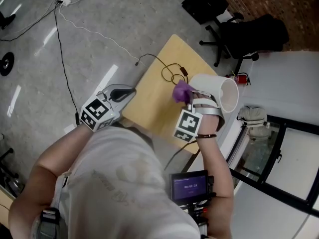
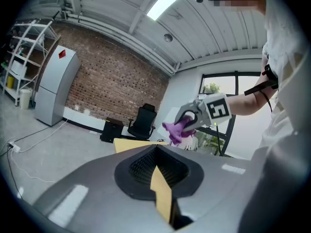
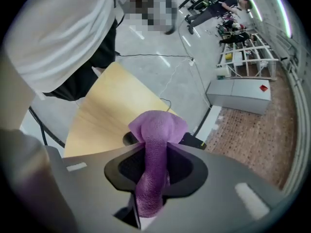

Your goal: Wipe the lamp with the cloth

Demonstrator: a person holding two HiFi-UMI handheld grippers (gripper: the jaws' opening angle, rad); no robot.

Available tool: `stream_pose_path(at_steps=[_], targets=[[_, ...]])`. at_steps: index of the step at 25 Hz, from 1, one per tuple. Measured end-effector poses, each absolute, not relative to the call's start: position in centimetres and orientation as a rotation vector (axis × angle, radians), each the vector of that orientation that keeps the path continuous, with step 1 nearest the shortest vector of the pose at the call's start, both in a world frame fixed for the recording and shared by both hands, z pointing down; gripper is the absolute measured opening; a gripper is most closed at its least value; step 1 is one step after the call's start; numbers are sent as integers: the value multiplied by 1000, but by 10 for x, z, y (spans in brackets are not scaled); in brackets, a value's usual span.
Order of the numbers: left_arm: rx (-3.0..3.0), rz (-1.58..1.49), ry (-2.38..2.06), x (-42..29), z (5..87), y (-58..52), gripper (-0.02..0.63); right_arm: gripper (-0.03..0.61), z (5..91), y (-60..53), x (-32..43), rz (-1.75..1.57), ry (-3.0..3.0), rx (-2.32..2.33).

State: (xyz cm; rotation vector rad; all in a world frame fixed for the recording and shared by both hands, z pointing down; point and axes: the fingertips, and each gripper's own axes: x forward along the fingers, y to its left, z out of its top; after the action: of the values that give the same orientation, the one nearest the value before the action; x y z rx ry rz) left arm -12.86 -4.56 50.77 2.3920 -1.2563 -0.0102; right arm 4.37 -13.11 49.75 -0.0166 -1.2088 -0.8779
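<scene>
Cloth (image 3: 158,125) is clamped in right gripper (image 3: 155,152), angled down beside lamp (image 1: 215,89). Left gripper (image 2: 157,154) jaws are closed, empty, held level.

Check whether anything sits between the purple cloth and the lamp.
Nothing visible does. The cloth, clamped in the right gripper, hangs right beside the white lamp, over the table.

Pale wooden table top (image 1: 149,108), on grey floor (image 1: 75,44), black cable (image 1: 172,73) looped on it just beyond the right gripper (image 1: 189,96), white-shaded lamp (image 1: 219,91) just beside that gripper at the table's edge, base hidden.
</scene>
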Motion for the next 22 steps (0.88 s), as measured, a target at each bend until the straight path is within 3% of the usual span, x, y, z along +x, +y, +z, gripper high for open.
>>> stream_pose_path(at_steps=[7,22], targets=[[2413,-45,-1243,-121,502,-57,2,112,391,-196,60,-870,-1053,106],[2317,-65,-1357,-165,516,-56,2,112,512,-194,63,-513,-934,-333]])
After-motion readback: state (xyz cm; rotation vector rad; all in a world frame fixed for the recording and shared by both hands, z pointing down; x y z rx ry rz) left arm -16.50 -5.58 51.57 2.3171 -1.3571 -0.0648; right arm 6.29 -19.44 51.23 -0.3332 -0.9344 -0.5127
